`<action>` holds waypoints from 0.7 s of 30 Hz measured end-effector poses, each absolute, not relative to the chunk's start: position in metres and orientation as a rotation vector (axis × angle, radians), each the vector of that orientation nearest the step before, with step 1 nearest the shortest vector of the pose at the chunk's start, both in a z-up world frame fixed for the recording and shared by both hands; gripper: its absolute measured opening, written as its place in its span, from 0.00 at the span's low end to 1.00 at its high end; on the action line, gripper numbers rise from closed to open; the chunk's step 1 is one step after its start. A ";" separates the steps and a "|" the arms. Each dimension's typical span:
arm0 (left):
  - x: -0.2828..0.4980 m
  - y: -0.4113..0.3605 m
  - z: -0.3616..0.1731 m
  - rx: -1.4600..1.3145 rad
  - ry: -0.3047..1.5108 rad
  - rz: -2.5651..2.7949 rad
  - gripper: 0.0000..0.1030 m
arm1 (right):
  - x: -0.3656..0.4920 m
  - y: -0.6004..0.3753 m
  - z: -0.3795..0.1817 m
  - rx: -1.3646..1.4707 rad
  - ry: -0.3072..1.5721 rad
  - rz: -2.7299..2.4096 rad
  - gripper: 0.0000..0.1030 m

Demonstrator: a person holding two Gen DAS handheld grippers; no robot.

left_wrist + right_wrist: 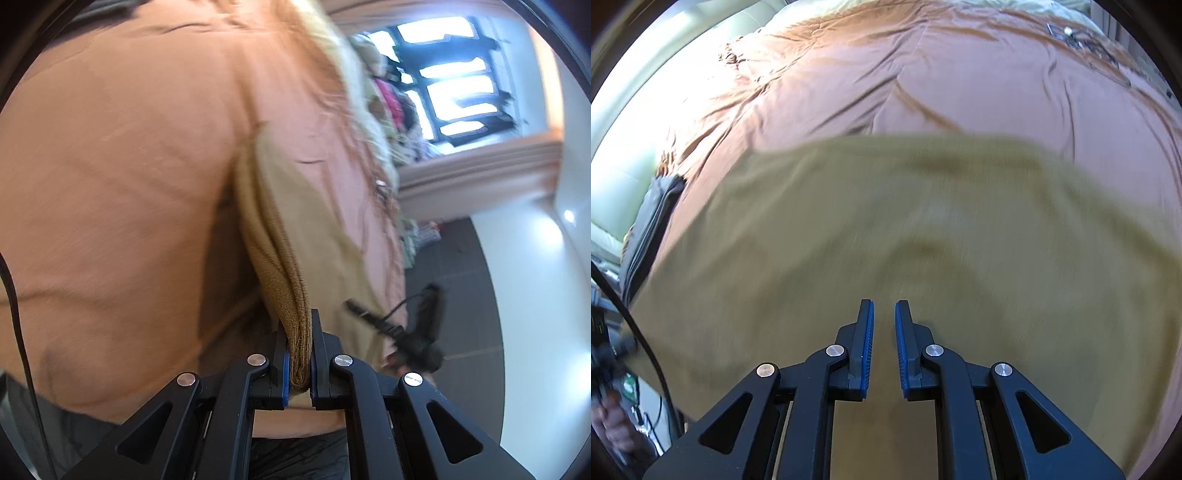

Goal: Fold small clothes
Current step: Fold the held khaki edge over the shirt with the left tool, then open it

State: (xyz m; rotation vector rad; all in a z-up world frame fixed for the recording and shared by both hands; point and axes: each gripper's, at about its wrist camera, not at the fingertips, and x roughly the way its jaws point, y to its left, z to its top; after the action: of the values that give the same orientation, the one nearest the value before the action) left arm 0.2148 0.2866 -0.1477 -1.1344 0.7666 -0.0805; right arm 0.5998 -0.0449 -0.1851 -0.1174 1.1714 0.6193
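A mustard-tan knit garment (pixel 886 229) lies spread over an orange-pink bedspread (pixel 923 85). My left gripper (pixel 299 325) is shut on a ribbed edge of the same garment (pixel 280 258), which hangs up out of its jaws against the bedspread (pixel 110 166). My right gripper (pixel 884 314) hovers over the garment's near part, its jaws a little apart with nothing between them. The right gripper also shows in the left wrist view (pixel 417 332), blurred, beyond the cloth. The garment is blurred by motion in the right wrist view.
A folded grey garment (pixel 650 229) lies at the bed's left edge. Small dark items (pixel 1086 40) sit at the far right of the bed. A window (pixel 454 77), piled clothes (pixel 388 92) and dark floor (pixel 461 266) show beyond the bed.
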 end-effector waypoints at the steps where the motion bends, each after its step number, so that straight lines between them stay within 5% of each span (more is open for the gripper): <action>1: 0.221 0.283 -0.140 -1.123 0.758 -0.107 0.07 | 0.593 -0.049 -0.189 -0.106 1.176 0.622 0.09; 21: 0.317 0.204 -0.047 -0.900 0.728 -0.386 0.07 | 0.497 -0.109 -0.214 -0.006 1.155 0.779 0.08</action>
State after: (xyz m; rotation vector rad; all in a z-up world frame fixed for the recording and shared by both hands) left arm 0.3174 0.2037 -0.0466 -0.8996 0.7281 -0.3858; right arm 0.4973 -0.1092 -0.2139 -0.0058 1.1549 0.7786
